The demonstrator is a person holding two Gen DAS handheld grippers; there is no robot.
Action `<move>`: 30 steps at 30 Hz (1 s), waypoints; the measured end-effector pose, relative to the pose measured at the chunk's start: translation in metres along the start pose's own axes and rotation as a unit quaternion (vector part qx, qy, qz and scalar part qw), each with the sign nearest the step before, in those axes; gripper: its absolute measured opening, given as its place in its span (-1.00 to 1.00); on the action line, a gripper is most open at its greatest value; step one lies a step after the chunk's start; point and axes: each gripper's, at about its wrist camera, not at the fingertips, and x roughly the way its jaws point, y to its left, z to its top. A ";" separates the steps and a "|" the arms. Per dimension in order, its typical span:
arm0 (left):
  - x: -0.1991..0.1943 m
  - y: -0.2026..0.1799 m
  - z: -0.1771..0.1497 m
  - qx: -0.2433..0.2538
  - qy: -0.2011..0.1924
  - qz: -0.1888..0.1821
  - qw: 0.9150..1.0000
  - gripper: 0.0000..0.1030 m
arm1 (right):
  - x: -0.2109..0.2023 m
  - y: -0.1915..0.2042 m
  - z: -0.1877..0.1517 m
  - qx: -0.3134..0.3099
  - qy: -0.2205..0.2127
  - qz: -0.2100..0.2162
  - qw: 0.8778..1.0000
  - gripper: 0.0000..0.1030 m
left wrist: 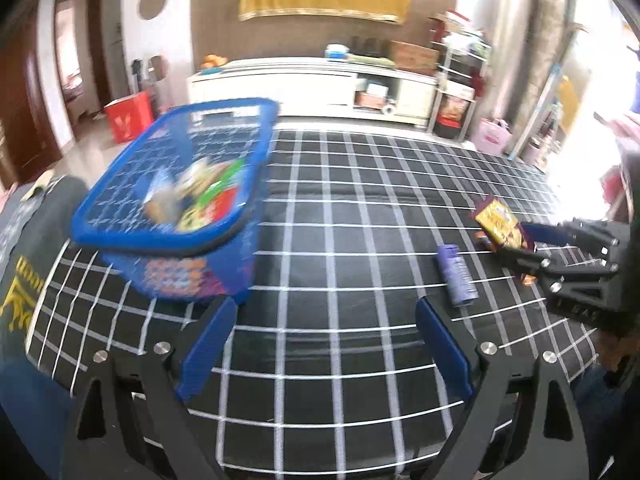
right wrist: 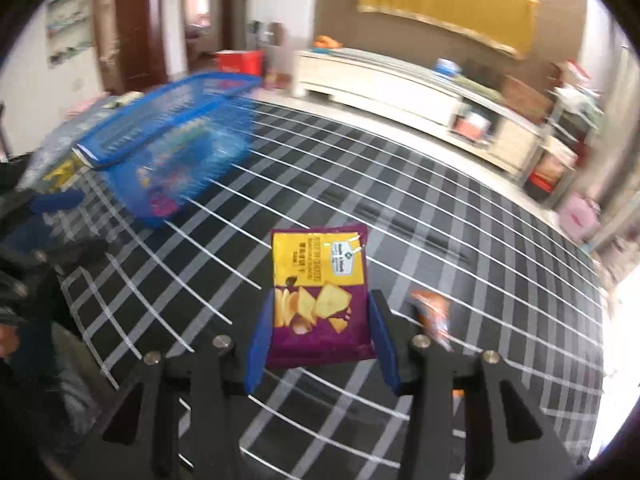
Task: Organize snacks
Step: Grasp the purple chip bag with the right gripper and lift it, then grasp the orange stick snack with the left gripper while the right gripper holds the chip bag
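Gripping chip packet (right wrist: 320,292), right tool (right wrist: 320,344); left tool (left wrist: 326,344) open.

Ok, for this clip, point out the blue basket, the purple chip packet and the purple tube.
blue basket (left wrist: 224,240): left wrist view, near rim.
purple chip packet (right wrist: 320,300): right wrist view, printed front, between the right gripper's fingers.
purple tube (left wrist: 457,276): left wrist view, middle of its body, lying on the checked cloth.

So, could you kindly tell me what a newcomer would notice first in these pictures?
Probably the purple-and-yellow chip packet between the right hand-held gripper's blue fingers. Next, the blue mesh basket of snacks, far left on the black checked tablecloth, and the purple tube lying on the cloth.
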 end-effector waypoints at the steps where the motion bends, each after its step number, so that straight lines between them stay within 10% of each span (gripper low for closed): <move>1: 0.002 -0.007 0.004 0.006 0.004 -0.014 1.000 0.75 | -0.002 -0.006 -0.006 0.008 0.003 -0.010 1.000 -0.01; 30: 0.143 -0.197 0.062 0.086 0.139 -0.125 0.979 0.97 | -0.007 -0.136 -0.071 0.238 -0.036 -0.150 0.959 -0.01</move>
